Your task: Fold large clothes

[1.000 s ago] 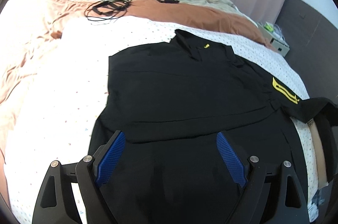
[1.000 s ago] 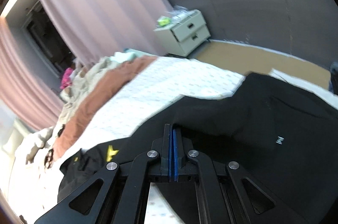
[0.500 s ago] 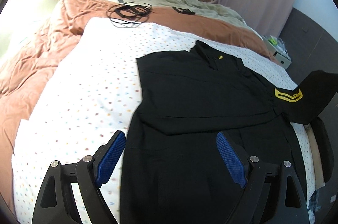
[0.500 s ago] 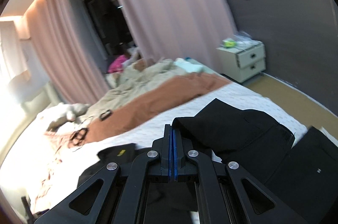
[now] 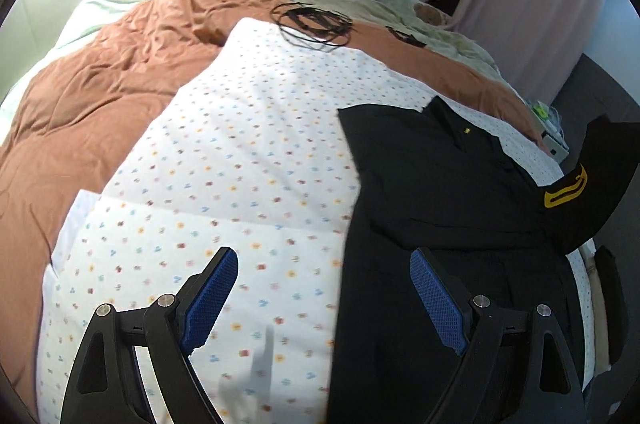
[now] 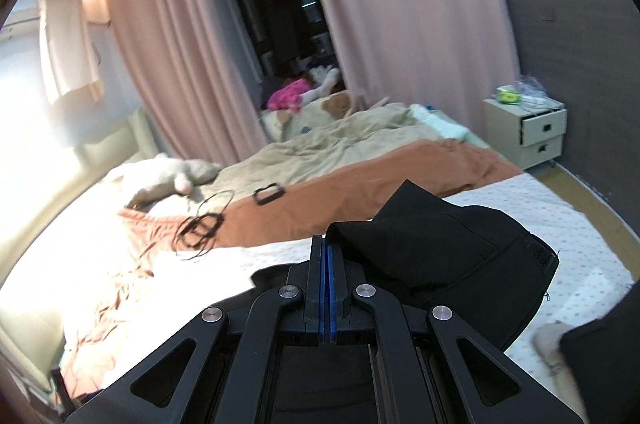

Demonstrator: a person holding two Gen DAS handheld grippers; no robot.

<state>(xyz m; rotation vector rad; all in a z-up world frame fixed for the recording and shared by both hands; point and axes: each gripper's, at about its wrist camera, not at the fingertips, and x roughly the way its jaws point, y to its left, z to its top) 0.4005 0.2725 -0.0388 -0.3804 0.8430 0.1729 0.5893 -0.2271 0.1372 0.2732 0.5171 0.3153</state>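
Shirt on the bed is half-folded: right tongs clench its raised sleeve; left tongs gape, empty, beside its hem.

Ahead and left of the left gripper the dotted sheet lies bare; the black garment covers its right side. Beyond, black cords lie on the orange quilt. A lifted fold of the garment hangs just right of the right gripper
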